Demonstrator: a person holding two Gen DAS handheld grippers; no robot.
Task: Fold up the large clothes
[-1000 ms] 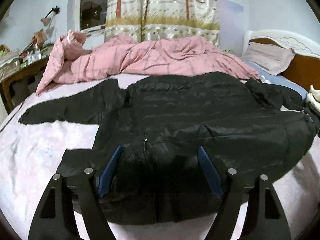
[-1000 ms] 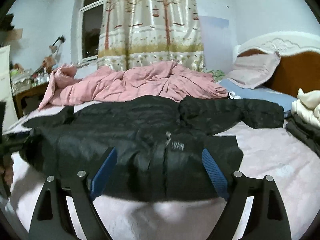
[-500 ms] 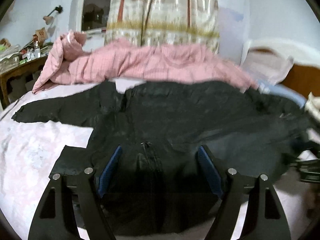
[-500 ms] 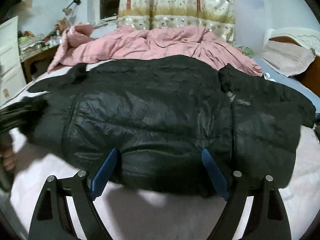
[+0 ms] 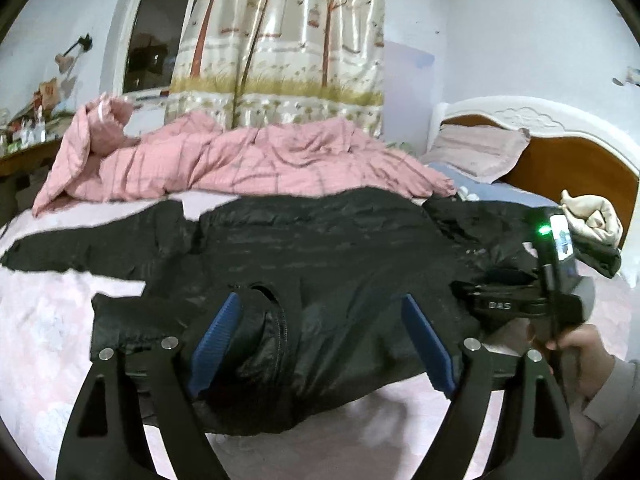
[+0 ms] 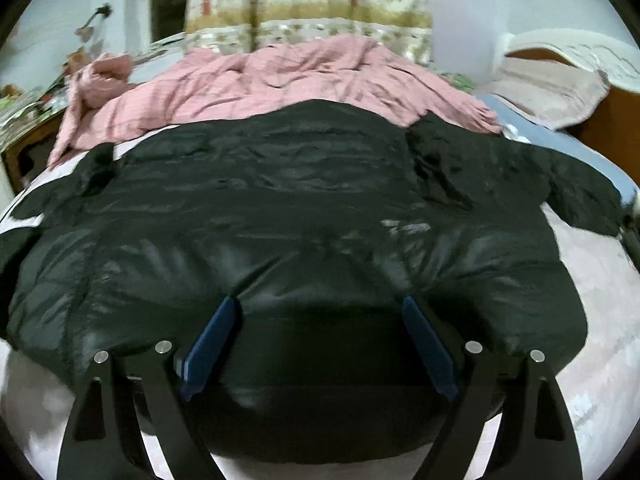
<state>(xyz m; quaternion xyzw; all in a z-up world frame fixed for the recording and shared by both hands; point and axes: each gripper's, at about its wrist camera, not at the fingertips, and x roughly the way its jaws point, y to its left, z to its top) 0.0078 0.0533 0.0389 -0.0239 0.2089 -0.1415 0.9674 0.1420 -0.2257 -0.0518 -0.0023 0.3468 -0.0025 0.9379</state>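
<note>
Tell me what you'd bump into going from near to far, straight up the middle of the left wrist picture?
Left gripper with blue pads, open → puffy black zip jacket spread flat → crumpled pink checked quilt → tree-print curtain at the far wall.

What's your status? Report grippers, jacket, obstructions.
Left gripper open, just widened; right gripper open, both over hem. Black jacket flat, unfolded. Pink quilt behind, clear.

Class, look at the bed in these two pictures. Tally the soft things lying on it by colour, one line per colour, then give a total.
Black: 1, the puffer jacket
Pink: 2, the checked quilt and the pillow
Cream: 1, the bundled cloth by the headboard
Total: 4
</note>
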